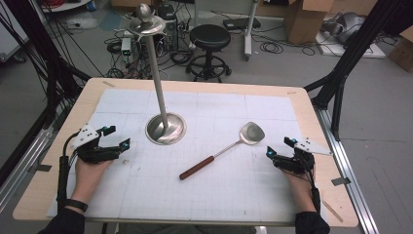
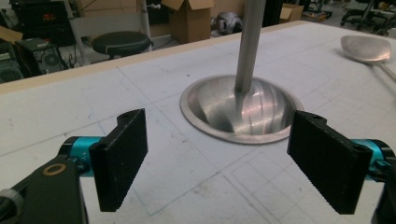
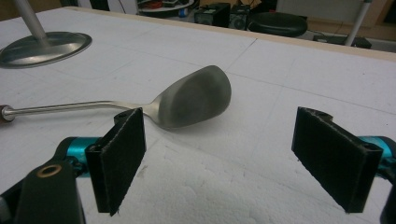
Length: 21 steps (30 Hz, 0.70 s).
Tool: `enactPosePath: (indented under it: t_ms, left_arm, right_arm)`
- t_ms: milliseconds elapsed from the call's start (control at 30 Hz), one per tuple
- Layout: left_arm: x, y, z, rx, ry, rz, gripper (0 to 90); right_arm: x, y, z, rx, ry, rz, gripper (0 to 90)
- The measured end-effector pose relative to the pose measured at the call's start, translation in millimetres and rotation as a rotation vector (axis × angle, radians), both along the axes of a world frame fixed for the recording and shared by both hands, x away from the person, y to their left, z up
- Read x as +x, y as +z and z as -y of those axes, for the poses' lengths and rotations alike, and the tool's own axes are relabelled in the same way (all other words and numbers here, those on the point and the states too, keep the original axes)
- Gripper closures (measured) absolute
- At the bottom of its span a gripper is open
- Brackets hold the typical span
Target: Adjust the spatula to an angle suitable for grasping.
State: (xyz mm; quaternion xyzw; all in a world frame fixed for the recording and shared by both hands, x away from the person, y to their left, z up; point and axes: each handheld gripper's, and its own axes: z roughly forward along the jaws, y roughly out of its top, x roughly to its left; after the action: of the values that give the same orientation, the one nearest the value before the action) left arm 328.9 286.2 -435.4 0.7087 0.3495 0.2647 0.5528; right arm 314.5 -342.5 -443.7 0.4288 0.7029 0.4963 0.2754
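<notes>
Your tabletop (image 1: 302,105) is a pale wooden board, and a white gridded sheet (image 1: 204,190) covers almost all of it. On the sheet, nearer the far edge and a little left of the middle, stands a metal stand (image 1: 159,83): a thin pole goes up from a round dished base (image 1: 166,128) to a small plate with a ball on top. In the left gripper view the base (image 2: 243,109) lies just ahead of the jaws and the pole rises out of its middle.

A spatula (image 1: 224,148) lies flat on the sheet, right of the middle. Its metal blade (image 1: 252,132) points toward the far right corner and its dark wooden handle (image 1: 196,167) points toward the near edge. It is near the base but apart from it. In the right gripper view the blade (image 3: 196,95) lies just beyond the jaws, with its thin shaft going away to the left.

Your left hand-held gripper (image 1: 117,137) rests near the left edge, and its jaws are spread wide with nothing between them. Your right hand-held gripper (image 1: 280,147) rests near the right edge, close beside the spatula blade but not touching it. Its jaws also stand wide apart and hold nothing.
</notes>
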Motion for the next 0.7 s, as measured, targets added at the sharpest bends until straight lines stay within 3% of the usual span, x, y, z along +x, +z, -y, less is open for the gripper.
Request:
enactPosePath:
  t_ms: [167,367,700]
  left_arm:
    - [0.2,-1.7,5.2,0.01,-0.019,-0.012,20.4]
    - [2.4,-4.9,3.8,0.038,-0.008,-0.027,20.5]
    - [8.6,-13.7,2.3,0.072,0.007,-0.084,20.7]
  right_arm:
    - [0.0,0.4,-0.1,0.002,0.006,0.005,17.5]
    - [-1.8,2.7,-3.0,-0.002,0.037,0.02,22.0]
    - [-4.9,7.8,-20.6,-0.015,0.177,0.027,42.8]
